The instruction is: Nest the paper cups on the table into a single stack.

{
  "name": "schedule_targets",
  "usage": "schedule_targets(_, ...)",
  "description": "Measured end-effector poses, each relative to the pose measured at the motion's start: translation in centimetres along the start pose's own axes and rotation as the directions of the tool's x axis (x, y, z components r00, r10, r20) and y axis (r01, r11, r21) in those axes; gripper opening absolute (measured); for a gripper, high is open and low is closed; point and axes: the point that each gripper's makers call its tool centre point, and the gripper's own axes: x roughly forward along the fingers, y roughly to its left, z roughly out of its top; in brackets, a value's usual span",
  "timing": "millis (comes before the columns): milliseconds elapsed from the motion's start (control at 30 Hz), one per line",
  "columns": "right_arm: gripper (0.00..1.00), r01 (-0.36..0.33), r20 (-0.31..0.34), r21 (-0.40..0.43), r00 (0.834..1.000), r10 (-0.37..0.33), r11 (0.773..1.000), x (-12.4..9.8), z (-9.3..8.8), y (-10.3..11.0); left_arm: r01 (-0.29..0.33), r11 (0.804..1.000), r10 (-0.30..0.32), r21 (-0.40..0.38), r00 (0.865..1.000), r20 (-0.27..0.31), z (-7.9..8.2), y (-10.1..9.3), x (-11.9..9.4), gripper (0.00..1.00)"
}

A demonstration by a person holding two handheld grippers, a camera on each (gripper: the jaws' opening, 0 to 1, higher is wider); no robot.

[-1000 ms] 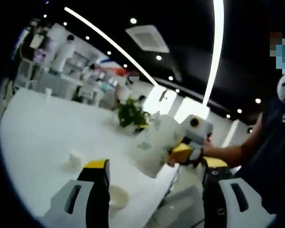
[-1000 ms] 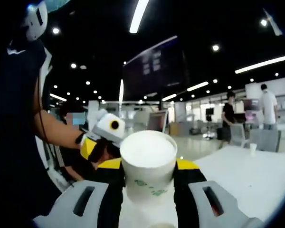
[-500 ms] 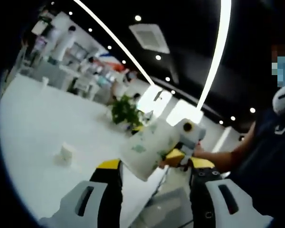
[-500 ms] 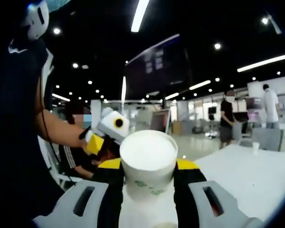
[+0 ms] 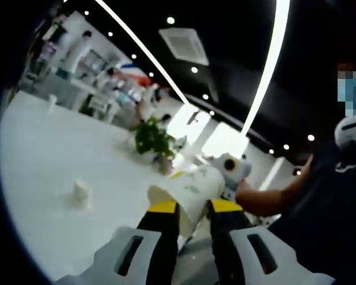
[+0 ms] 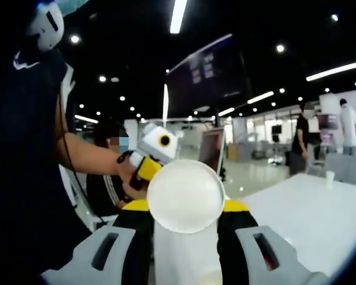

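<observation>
Left gripper view: we see the left tongs [image 5: 187, 209] with yellow tips drawn close on either side of a cup [image 5: 187, 191]. Tips look to touch its wall, so we read them as pinching it. The cup lies tilted, green print on its side, held above the counter [image 5: 41, 172]. Just behind it sit the right tongs [image 5: 230, 172], and the person's forearm [image 5: 267, 199] blocks whatever lies past that.

Further out on the white counter a small cup [image 5: 80, 193] stands alone, well apart from the held one. Beyond it a plant [image 5: 152, 139] stands, and another cup [image 5: 51, 103] sits near the far edge. People stand in the back.

Right gripper view: the right tongs [image 6: 186, 209] are pinching the cup [image 6: 186, 199], whose round white face covers the middle. The other tongs [image 6: 147, 167] come in just behind its upper left rim, with a hand [image 6: 129, 178] on them. The person's dark torso [image 6: 24, 148] fills the left. To the right the counter [image 6: 296, 208] runs away, with a far cup [image 6: 329, 177] near chairs and a dark screen [image 6: 204, 77] overhead.
</observation>
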Motion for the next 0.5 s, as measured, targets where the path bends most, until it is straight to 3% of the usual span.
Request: schedule_targets(500, 0.40, 0.004, -0.017, 0.024, 1.000, -0.004, 1.000, -0.2, -0.5, -0.1, 0.107, 0.994, -0.107, 0.002, 0.994, -0.020, 0.3, -2.5, 0.3, 0.01)
